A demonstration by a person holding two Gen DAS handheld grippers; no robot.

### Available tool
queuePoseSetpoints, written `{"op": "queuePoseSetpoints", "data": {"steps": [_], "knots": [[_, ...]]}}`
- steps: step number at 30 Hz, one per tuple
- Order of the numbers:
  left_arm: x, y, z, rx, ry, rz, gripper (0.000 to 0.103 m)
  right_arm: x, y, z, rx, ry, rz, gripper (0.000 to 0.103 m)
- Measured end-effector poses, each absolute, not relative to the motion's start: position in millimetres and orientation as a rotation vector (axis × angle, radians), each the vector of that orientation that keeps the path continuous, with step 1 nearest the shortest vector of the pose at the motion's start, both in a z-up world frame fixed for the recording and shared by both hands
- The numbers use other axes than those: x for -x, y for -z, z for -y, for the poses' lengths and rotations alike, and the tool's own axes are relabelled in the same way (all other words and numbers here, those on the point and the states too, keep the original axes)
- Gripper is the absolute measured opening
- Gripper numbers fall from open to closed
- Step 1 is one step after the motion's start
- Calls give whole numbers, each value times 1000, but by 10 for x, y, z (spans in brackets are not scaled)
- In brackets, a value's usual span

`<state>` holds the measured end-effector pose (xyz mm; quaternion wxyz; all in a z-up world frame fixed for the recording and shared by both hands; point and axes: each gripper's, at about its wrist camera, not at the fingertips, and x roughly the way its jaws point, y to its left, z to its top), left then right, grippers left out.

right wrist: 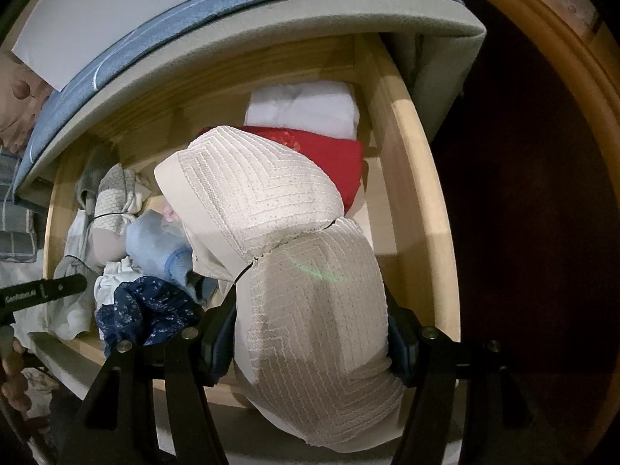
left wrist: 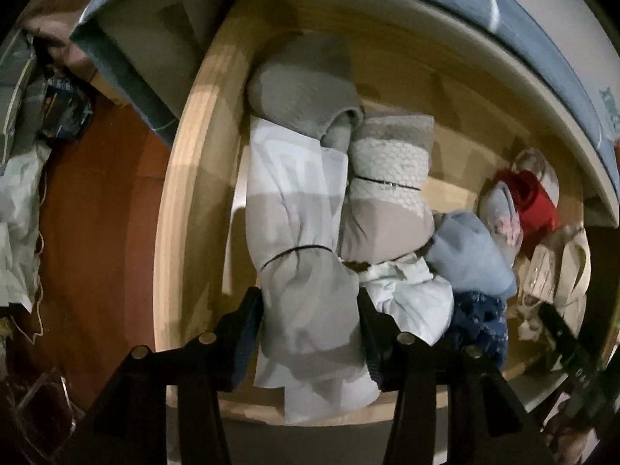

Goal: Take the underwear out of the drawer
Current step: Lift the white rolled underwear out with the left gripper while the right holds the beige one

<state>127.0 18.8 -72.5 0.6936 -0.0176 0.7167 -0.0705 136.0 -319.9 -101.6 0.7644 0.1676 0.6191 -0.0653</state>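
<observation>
Underwear fills the open wooden drawer [left wrist: 182, 193] in rolled bundles, each tied round with a thin dark band. The left gripper [left wrist: 310, 333] points down into it, its two dark fingers [left wrist: 244, 333] spread to either side of a pale white-and-grey roll [left wrist: 298, 232] that lies along the drawer's left part. The roll sits between the pads, but whether they press on it I cannot tell; they look parted, close against the cloth rather than pinching it.

The right gripper [right wrist: 310, 333] is clamped on a cream roll with a stitched chevron pattern [right wrist: 294, 255]. Both pads bite into its lower half and the cloth bulges around them, while the upper half leans over the red piece [right wrist: 333, 155] and the white folded piece [right wrist: 306, 110] at the back right of the drawer.

The left wrist view alone shows the grey roll [left wrist: 306, 81] at the back left, the honeycomb-textured roll [left wrist: 391, 170] touching the white-and-grey one, and the reddish floor [left wrist: 97, 213] outside the drawer. The right wrist view alone shows the white card with teal lettering [right wrist: 128, 7] lying on the blue-grey cover above the drawer, and the dark space to the right.

Both views show the light blue bundle [right wrist: 155, 244] and the navy speckled piece [right wrist: 147, 310] in the middle, between the two grippers.
</observation>
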Motion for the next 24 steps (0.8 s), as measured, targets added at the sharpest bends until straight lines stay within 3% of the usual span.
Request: {"op": "queuePoseSetpoints", "data": {"steps": [8,9,13,24], "knots": [[-1383,879,-214,75,130,-1634,51,-1364,1036,3211,-360,132,-1359,61],[-1379,886,-209,71,134,-1633,43,-1363,1030,3211,-359,134,-1358,61],[-1385,888,-240,36,151,-1626,35,-1365,1034,3205,-369,132,-1359,61],[-1313,583,-262,25,209,-1596,31,-1364,1022,3171,-342,140,-1359,61]]}}
